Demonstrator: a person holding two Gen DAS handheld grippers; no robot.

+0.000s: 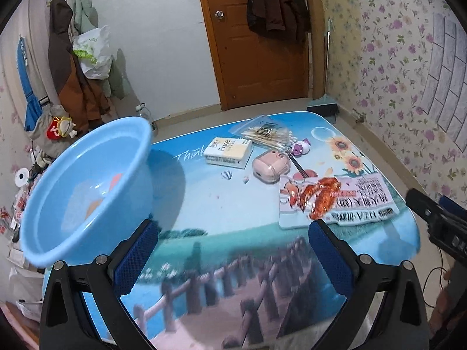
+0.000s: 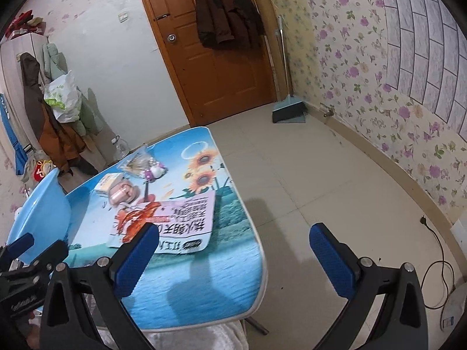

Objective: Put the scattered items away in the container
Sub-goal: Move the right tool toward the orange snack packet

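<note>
A light blue plastic basin [image 1: 84,186] [image 2: 38,213] stands on the left of the picture-printed table [image 1: 221,233] [image 2: 204,277]. Scattered on the table's far right lie a snack packet with a crayfish print [image 1: 335,201] [image 2: 172,221], a pink earbud case [image 1: 270,164] [image 2: 122,194], a tissue pack [image 1: 227,151] [image 2: 109,182], a bag of cotton swabs [image 1: 265,131] [image 2: 138,160] and a small pig charm [image 1: 302,147] [image 2: 156,172]. My left gripper [image 1: 233,233] hangs open over the table's near middle, holding nothing. My right gripper [image 2: 233,239] is open past the table's right edge, above the floor.
The right gripper's body [image 1: 437,224] shows at the right edge of the left wrist view. A wooden door [image 1: 256,43] with a hanging coat, a broom and dustpan [image 2: 287,108], and clothes on a rack [image 1: 76,73] stand beyond. A cable [image 2: 437,259] lies on the floor.
</note>
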